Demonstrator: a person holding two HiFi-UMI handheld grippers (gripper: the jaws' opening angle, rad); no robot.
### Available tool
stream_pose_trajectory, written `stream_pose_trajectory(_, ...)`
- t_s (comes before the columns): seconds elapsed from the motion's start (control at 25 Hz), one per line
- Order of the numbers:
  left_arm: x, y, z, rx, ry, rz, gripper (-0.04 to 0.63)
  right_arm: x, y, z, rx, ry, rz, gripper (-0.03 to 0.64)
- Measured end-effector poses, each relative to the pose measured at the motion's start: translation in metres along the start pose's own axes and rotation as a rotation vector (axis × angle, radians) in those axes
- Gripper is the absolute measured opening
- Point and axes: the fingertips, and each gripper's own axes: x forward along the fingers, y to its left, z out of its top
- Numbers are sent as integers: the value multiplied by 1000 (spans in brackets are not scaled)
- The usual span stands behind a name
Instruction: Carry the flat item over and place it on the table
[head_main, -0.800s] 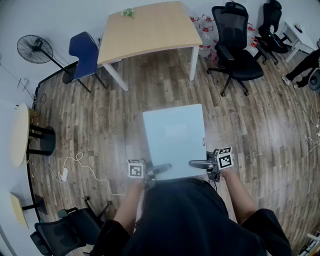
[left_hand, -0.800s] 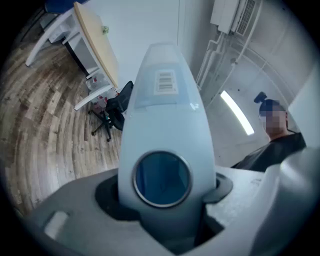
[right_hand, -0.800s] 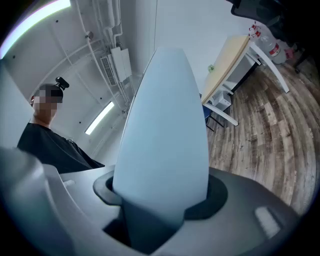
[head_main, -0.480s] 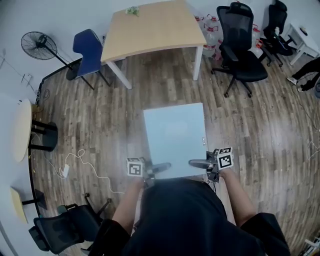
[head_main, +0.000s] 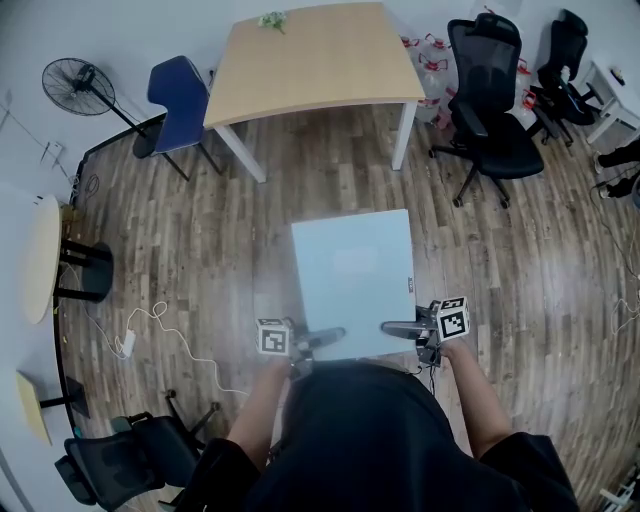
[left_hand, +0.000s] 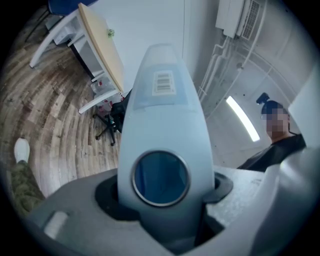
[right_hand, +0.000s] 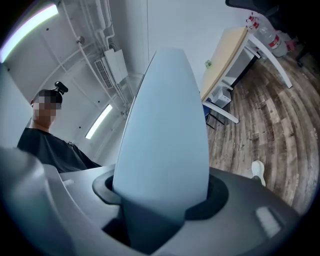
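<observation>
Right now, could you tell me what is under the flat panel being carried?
Only wood floor shows around the flat panel; the patch directly beneath is covered, so nothing there can be seen.

Wooden table: came slightly nearer and lower in head view. Black office chair: shifted right, also nearer.
</observation>
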Motion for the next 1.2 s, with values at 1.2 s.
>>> stream_pose_trajectory(1.2,-79,169,422,-127,80,-40,325,207,-166,367,107,-82,-88,288)
